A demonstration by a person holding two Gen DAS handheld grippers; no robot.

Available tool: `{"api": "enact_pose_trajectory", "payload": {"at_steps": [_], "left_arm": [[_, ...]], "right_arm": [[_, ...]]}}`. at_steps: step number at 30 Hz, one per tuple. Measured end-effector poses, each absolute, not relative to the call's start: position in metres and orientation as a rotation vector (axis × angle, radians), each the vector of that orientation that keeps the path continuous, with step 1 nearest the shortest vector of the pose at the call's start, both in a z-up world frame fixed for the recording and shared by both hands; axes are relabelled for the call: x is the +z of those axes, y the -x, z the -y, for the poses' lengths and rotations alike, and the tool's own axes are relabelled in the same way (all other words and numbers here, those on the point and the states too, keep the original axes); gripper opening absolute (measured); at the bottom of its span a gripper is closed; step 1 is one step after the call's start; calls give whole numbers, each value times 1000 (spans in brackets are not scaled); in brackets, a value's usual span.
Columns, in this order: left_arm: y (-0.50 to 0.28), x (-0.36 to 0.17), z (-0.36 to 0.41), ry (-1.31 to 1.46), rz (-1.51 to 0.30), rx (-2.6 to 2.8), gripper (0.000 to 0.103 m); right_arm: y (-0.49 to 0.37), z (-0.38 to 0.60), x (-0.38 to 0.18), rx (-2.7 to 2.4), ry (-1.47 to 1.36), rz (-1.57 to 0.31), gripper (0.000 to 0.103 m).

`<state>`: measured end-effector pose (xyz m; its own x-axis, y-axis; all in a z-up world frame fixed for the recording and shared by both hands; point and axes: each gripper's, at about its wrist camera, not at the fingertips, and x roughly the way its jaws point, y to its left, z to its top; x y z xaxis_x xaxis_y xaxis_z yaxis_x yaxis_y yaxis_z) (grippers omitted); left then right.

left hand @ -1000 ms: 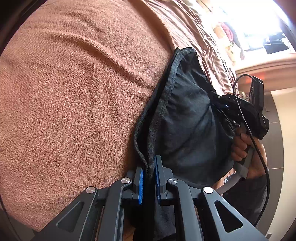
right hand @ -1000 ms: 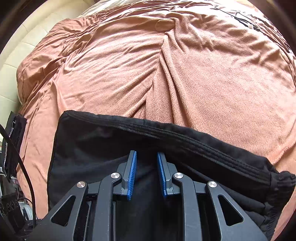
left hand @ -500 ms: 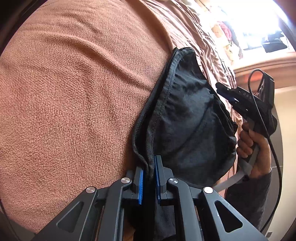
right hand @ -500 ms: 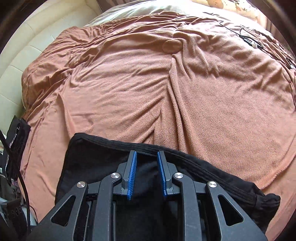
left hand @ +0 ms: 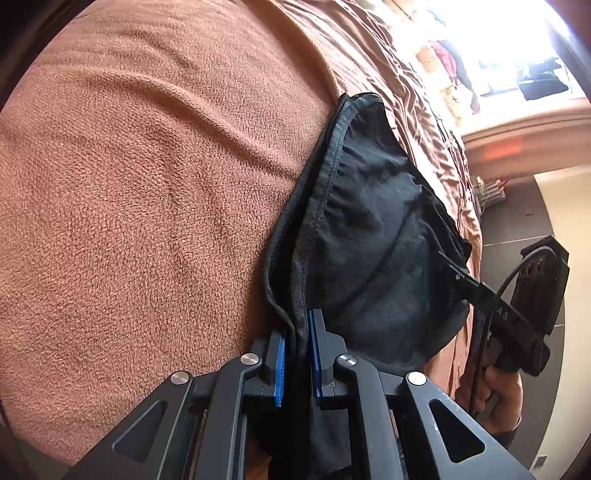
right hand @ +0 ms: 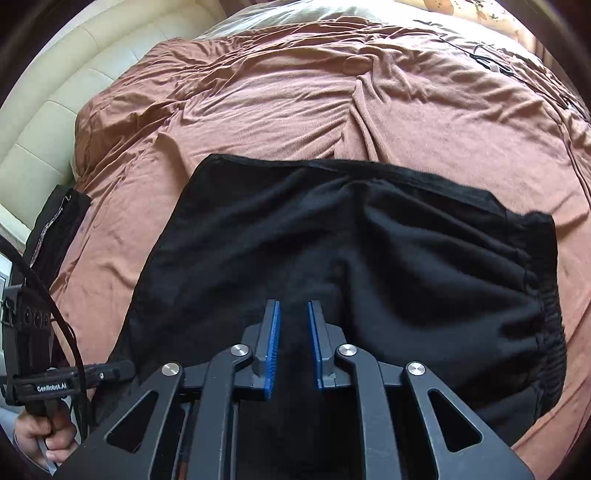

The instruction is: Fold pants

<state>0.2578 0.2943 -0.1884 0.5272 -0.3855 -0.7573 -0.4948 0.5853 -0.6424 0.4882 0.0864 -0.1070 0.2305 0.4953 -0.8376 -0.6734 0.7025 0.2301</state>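
Note:
Black pants (right hand: 354,251) lie folded on a brown blanket (right hand: 332,103), with the gathered waistband at the right in the right wrist view. My left gripper (left hand: 296,332) is shut on the pants' (left hand: 373,236) waistband edge, the cloth pinched between its blue pads. My right gripper (right hand: 293,314) has cloth between its blue pads, which stand slightly apart, and appears shut on the pants at their near edge. The right gripper's body (left hand: 495,306) shows at the pants' far edge in the left wrist view. The left gripper's body (right hand: 74,376) shows at the lower left in the right wrist view.
The blanket (left hand: 147,184) covers a bed with a cream padded headboard (right hand: 66,96) at the far left. A white pillow (right hand: 295,11) lies at the top. A thin cable (right hand: 491,62) lies on the blanket at the far right. Dark floor (left hand: 513,221) lies beyond the bed edge.
The right gripper has drawn back toward the near bed edge with the cloth, so more of the pants and the bed shows. The left gripper kept its hold on the waistband.

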Motion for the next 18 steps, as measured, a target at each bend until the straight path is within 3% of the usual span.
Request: {"api": "enact_pose_trajectory", "payload": {"at_steps": [7, 18], "left_arm": [[-259, -187, -293, 984, -1062, 78, 12], [-267, -188, -290, 973, -1058, 63, 17]], "right_arm": [[-455, -62, -117, 804, 158, -1075, 2], [-417, -29, -131, 836, 114, -1134, 2]]}}
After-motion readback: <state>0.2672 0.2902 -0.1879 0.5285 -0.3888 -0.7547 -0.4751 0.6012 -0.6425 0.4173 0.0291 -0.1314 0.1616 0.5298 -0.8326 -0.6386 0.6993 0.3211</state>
